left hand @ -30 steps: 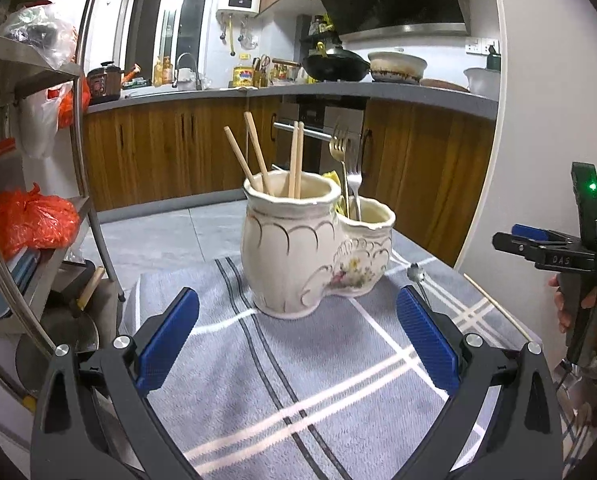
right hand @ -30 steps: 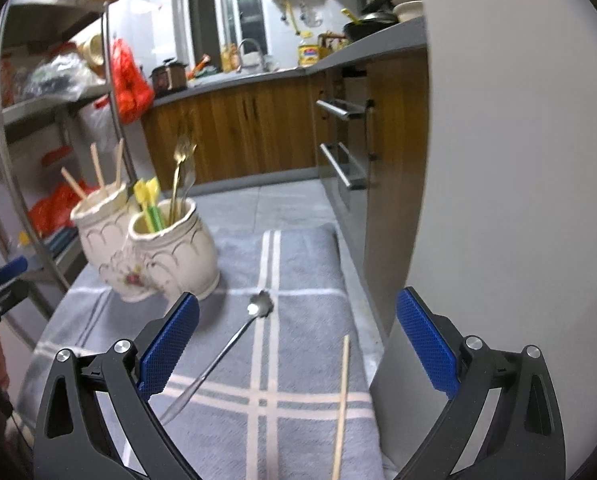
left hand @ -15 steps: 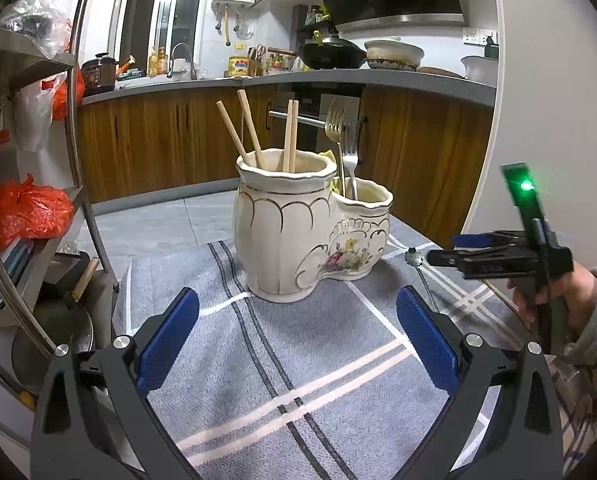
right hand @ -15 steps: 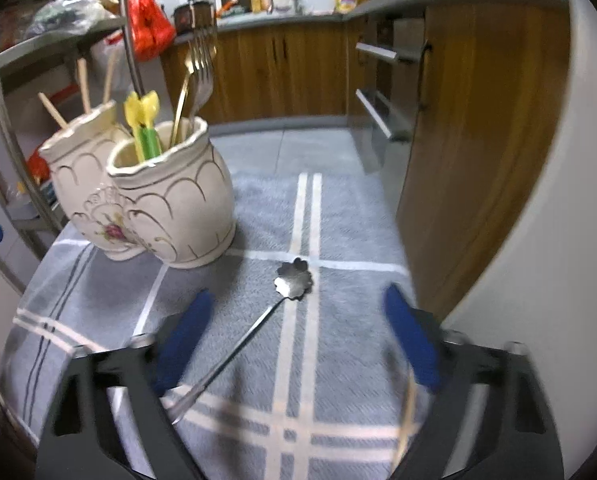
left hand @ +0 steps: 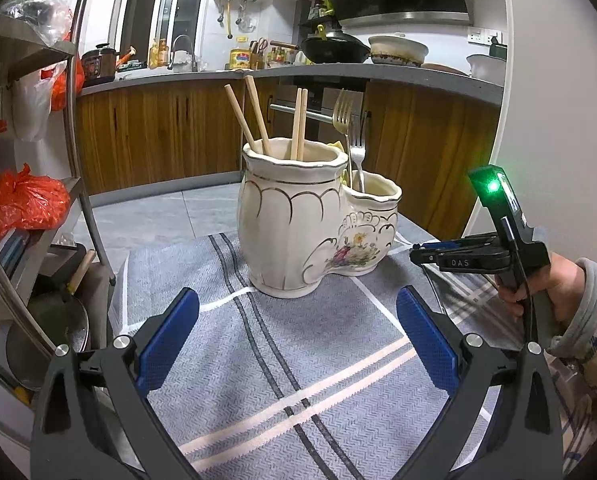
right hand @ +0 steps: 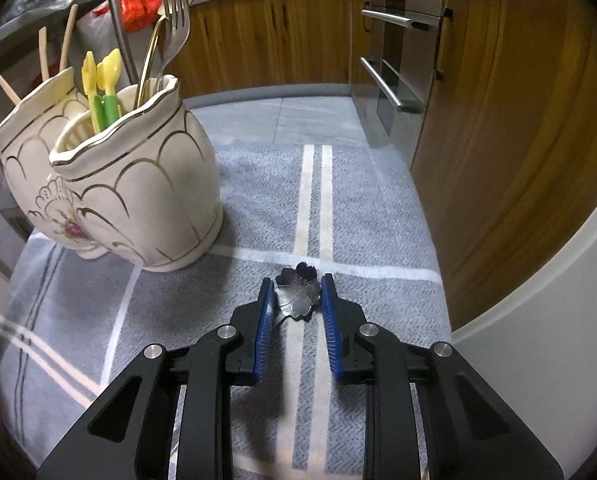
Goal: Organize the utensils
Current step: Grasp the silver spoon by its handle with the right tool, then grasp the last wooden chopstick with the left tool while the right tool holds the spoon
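Observation:
A cream two-pot ceramic holder [left hand: 298,220] [right hand: 138,184] stands on a grey checked cloth [left hand: 258,360]. Its taller pot holds wooden chopsticks [left hand: 254,116]; the lower pot holds forks [right hand: 174,20] and yellow-green plastic picks [right hand: 102,92]. A metal spoon with a flower-shaped head [right hand: 300,294] lies on the cloth to the right of the holder. My right gripper [right hand: 298,292] [left hand: 416,254] points down at it, and its closing jaws have the head between the pads, touching both sides. My left gripper [left hand: 298,340] hangs open in front of the holder, with nothing between its fingers.
A metal rack [left hand: 78,160] with an orange bag [left hand: 18,204] stands at the left. Wooden cabinets [right hand: 498,140] and oven handles [right hand: 386,84] lie beyond the cloth's far edge. A white wall [left hand: 558,120] rises at the right. A hand [left hand: 554,284] holds the right gripper.
The right gripper has come down and forward over the spoon head, and its jaws have narrowed from wide apart to the sides of the head. The left gripper has barely moved.

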